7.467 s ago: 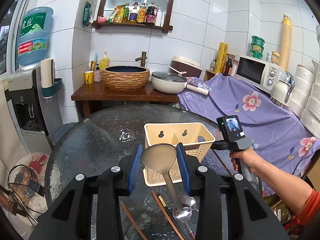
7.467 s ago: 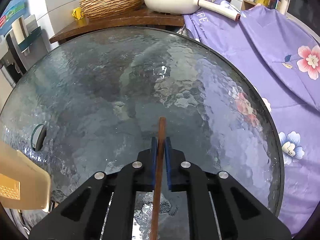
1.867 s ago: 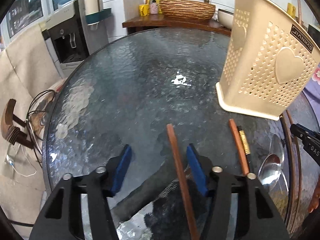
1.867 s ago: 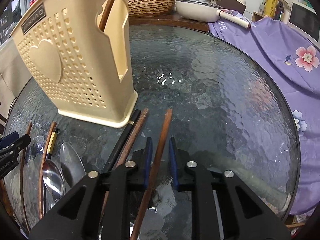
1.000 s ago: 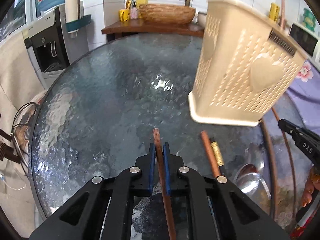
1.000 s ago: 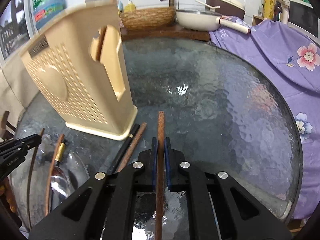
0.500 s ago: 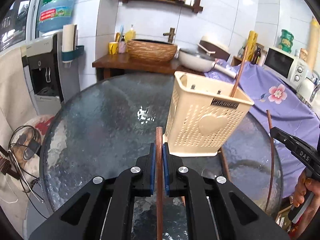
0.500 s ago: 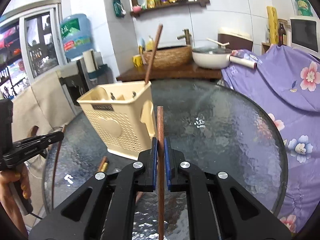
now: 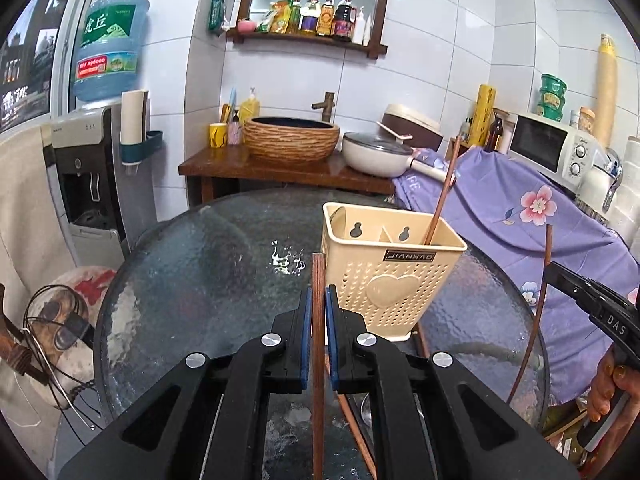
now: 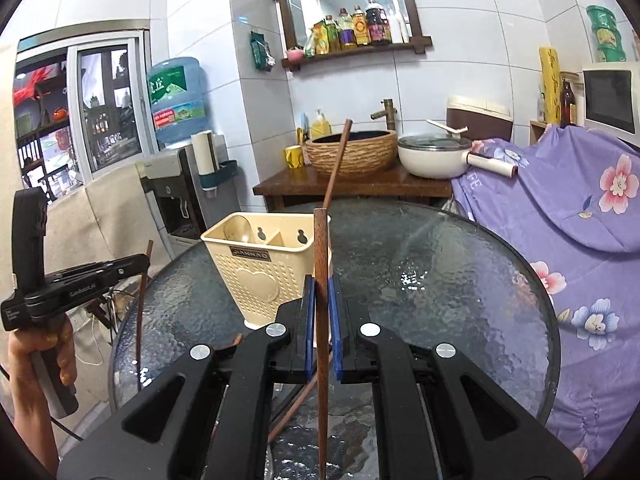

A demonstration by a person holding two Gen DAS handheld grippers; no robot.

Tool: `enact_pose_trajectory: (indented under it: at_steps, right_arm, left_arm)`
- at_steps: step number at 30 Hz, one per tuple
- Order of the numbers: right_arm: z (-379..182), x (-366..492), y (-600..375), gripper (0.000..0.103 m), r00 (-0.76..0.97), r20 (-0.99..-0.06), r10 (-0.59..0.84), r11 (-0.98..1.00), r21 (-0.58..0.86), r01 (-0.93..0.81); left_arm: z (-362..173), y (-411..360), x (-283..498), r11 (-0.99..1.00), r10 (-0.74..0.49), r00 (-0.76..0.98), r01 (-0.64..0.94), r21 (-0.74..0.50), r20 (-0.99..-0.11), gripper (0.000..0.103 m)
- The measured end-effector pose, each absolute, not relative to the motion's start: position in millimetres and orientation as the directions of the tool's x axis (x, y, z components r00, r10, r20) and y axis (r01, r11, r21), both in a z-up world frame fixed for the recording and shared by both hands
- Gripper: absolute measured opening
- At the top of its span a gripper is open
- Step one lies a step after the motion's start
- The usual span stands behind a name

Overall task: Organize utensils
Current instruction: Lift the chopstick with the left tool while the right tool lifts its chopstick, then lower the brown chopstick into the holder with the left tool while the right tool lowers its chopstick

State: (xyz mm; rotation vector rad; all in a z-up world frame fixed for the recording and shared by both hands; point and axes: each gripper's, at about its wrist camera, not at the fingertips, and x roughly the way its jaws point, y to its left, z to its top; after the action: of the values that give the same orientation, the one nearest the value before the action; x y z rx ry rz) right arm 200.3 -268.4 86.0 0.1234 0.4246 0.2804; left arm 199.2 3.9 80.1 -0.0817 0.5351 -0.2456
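My left gripper point(image 9: 319, 300) is shut on a brown chopstick point(image 9: 318, 360) that runs along its fingers, lifted above the glass table point(image 9: 200, 280). My right gripper point(image 10: 320, 284) is shut on a second brown chopstick point(image 10: 321, 240), also in the air. The cream perforated utensil holder point(image 9: 394, 284) stands upright just ahead of both, right of the left gripper and left of the right one point(image 10: 260, 276). One chopstick point(image 9: 442, 196) leans in its right compartment and a ladle bowl point(image 10: 236, 228) shows in the left. More chopsticks point(image 10: 298, 404) lie on the glass below.
Each view shows the other gripper in a hand point(image 9: 610, 376) at the table's near edge. Behind the table are a wooden counter point(image 9: 280, 172) with a woven basin and a white pan, a water dispenser point(image 9: 84, 168) on the left, and a purple flowered cloth point(image 9: 520, 208) on the right.
Both grippers have risen off the glass with their chopsticks and tilted up. The holder now appears lower in both views, with its open top showing.
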Motion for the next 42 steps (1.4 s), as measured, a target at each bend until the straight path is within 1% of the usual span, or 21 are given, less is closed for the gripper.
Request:
enact_pose_trajectory:
  at_steps: [4, 15, 29, 33, 38, 42]
  right_arm:
    - [93, 192, -268, 0.008, 0.881, -0.365, 0.301, 0.952, 0.174, -0.253]
    - [107, 191, -265, 0.008, 0.882, -0.34, 0.326, 0.944, 0.171, -0.283]
    - [131, 199, -256, 0.008, 0.868, -0.328, 0.373, 0.927, 0.152, -0.341]
    - [144, 205, -253, 0.007, 0.855, -0.333, 0.398, 0.917, 0.148, -0.37]
    - [165, 215, -251, 0.007, 0.837, -0.328, 0.438, 0.899, 0.172, -0.403]
    - [191, 222, -248, 0.008, 0.833, -0.308, 0.46, 0.888, 0.175, -0.425]
  left_arm:
    - [86, 4, 194, 0.965, -0.26, 0.841, 0.219, -0.141, -0.475, 0.007]
    - [102, 6, 186, 0.959, -0.281, 0.858, 0.239, -0.151, -0.429, 0.007]
    - [127, -2, 182, 0.949, -0.316, 0.87, 0.283, -0.141, -0.379, 0.007]
    - [137, -5, 183, 0.948, -0.318, 0.876, 0.294, -0.122, -0.362, 0.007]
    - [153, -6, 190, 0.939, -0.343, 0.87, 0.318, -0.129, -0.354, 0.007]
    - [178, -9, 194, 0.929, -0.37, 0.869, 0.349, -0.123, -0.329, 0.007]
